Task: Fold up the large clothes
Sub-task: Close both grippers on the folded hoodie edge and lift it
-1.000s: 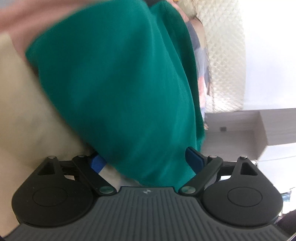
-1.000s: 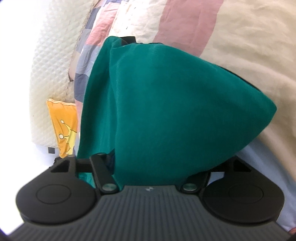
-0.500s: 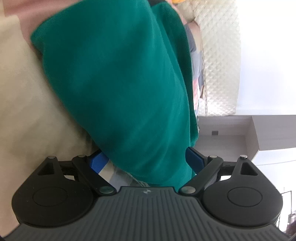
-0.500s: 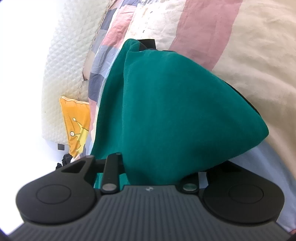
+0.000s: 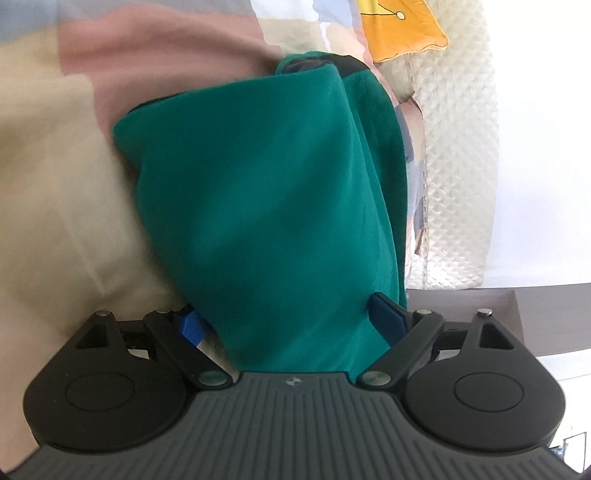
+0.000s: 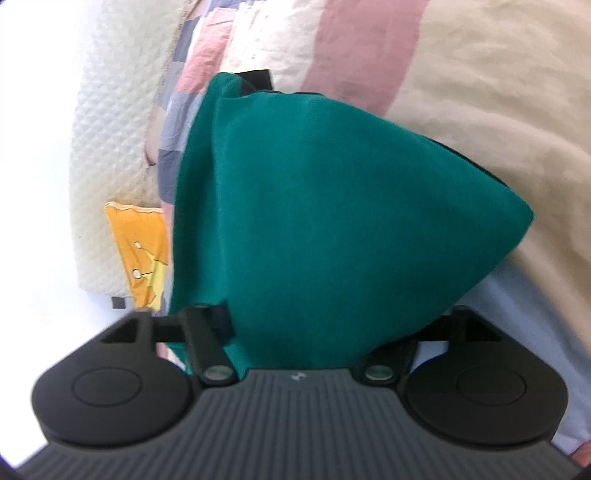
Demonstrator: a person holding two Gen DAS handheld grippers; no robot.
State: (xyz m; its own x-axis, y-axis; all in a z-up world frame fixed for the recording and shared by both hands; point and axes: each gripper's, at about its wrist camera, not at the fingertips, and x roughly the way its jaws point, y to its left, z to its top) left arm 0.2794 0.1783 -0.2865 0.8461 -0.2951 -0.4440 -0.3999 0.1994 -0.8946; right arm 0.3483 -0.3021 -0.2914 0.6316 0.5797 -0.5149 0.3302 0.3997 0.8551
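Note:
A large teal green garment point(image 5: 266, 206) hangs bunched in front of both cameras, over a patchwork bedspread. In the left wrist view my left gripper point(image 5: 295, 321) has its blue pads spread wide, with the cloth draped between and over them. In the right wrist view the same garment point(image 6: 332, 221) covers my right gripper point(image 6: 306, 343); its fingertips are hidden under the cloth, so its grip cannot be read. A black collar or label point(image 6: 258, 79) shows at the garment's far end.
The bedspread point(image 6: 480, 92) has beige, pink, grey and pale blue patches. An orange cushion point(image 6: 140, 251) lies by a white quilted headboard point(image 6: 110, 129). In the left wrist view the cushion point(image 5: 399, 29) is at the top, and dark wooden furniture point(image 5: 480, 317) is at right.
Both grippers have drawn back from the garment, so it looks smaller and more bedspread shows. The left view has swung and now shows the orange cushion.

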